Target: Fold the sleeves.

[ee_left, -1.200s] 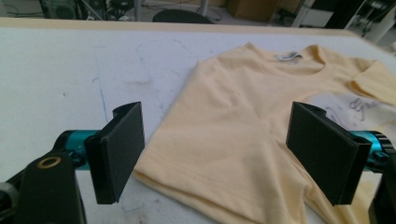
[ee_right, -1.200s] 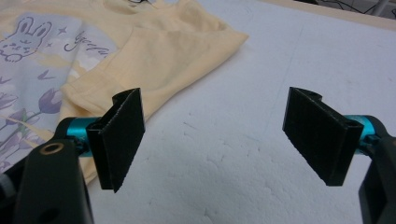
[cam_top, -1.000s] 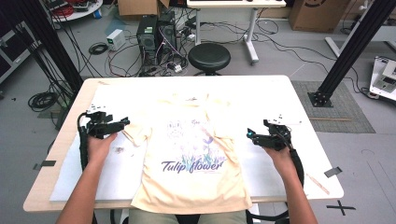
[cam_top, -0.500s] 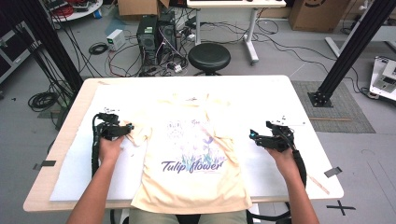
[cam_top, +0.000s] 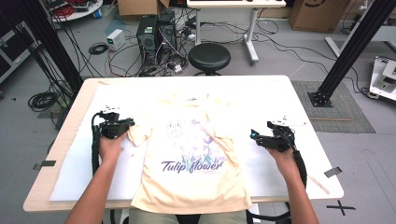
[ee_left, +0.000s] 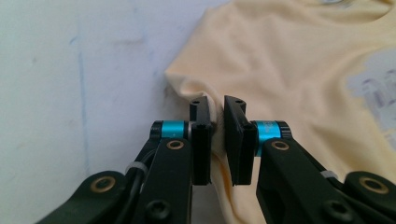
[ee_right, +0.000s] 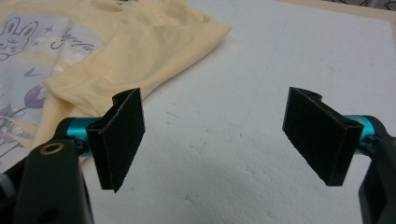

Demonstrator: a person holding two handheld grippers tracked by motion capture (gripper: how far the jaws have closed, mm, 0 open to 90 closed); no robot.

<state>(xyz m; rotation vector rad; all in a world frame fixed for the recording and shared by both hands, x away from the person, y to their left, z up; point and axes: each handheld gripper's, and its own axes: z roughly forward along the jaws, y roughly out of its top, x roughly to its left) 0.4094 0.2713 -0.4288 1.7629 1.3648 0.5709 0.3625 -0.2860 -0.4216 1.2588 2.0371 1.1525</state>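
t-shirt point(cam_top: 191, 154) sleeve pinched in left gripper point(ee_left: 216, 140)

high: above, facing forward-down | gripper views: close, along fingers (all share the T-shirt point(cam_top: 191, 154))

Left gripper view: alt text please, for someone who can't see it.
The black left tongs are closed on a fold of the pale yellow cotton T-shirt's sleeve. The shirt spreads up and right across the white foam-covered table, with part of a grey-lilac print at the right edge.
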